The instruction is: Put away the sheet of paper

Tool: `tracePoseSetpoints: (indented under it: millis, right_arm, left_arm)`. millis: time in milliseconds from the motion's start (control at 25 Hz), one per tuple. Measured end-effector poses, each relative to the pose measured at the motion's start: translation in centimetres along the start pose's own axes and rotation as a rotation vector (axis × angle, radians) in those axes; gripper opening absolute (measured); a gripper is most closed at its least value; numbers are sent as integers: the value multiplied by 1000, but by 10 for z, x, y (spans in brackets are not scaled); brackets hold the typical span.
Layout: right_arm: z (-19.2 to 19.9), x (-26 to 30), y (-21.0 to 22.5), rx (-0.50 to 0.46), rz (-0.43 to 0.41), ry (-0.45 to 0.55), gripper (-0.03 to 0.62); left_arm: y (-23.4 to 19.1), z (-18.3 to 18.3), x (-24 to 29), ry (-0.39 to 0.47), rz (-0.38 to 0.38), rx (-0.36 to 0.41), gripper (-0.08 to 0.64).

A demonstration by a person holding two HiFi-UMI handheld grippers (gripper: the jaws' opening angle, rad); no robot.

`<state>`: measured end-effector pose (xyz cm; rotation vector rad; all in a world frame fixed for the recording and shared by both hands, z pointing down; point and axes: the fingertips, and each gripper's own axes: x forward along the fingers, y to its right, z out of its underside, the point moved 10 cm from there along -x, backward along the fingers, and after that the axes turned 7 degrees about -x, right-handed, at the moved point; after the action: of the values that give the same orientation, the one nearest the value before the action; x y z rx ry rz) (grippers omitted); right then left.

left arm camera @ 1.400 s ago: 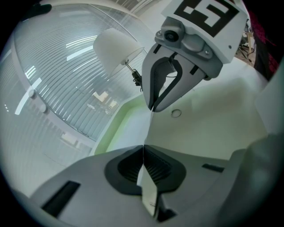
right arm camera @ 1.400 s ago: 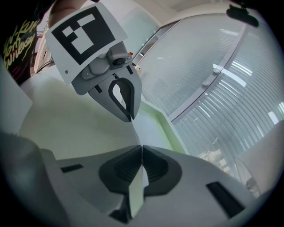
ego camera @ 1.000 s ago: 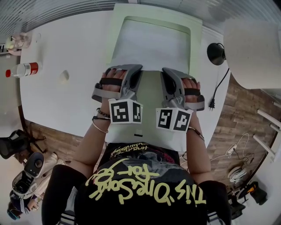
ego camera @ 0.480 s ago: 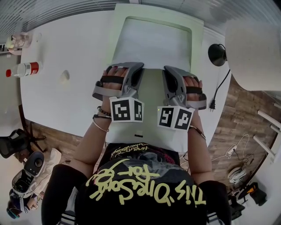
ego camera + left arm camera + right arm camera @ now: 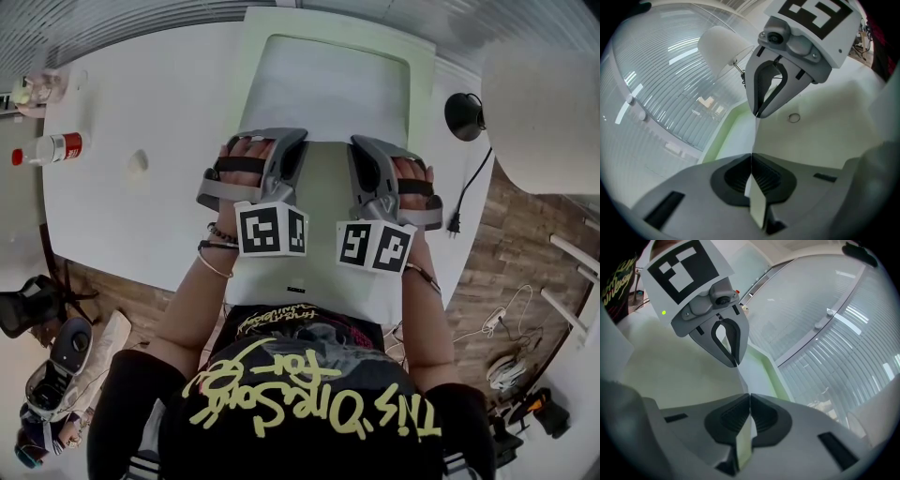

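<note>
A white sheet of paper lies slanted over an open pale green folder on the white table. My left gripper and right gripper sit side by side at the sheet's near edge. Each is shut on that thin edge. In the left gripper view the sheet's edge runs from my left gripper straight up to the right gripper. The right gripper view mirrors this, with the edge pinched in my right gripper and the left gripper beyond it. The folder's near half spreads below both grippers.
A red-and-white bottle stands at the table's left edge. At the right are a black round object and a cable with a plug. A round snap sits on the folder. A big white rounded shape fills the right.
</note>
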<state>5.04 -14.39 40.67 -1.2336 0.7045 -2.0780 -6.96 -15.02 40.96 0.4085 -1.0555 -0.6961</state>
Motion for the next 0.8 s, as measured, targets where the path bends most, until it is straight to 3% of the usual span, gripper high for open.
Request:
tracePoseSetpoints:
  millis: [800]
  right_arm:
    - [1, 11, 10, -8, 6, -10, 9]
  left_arm:
    - [-10, 1, 10, -9, -8, -12, 8]
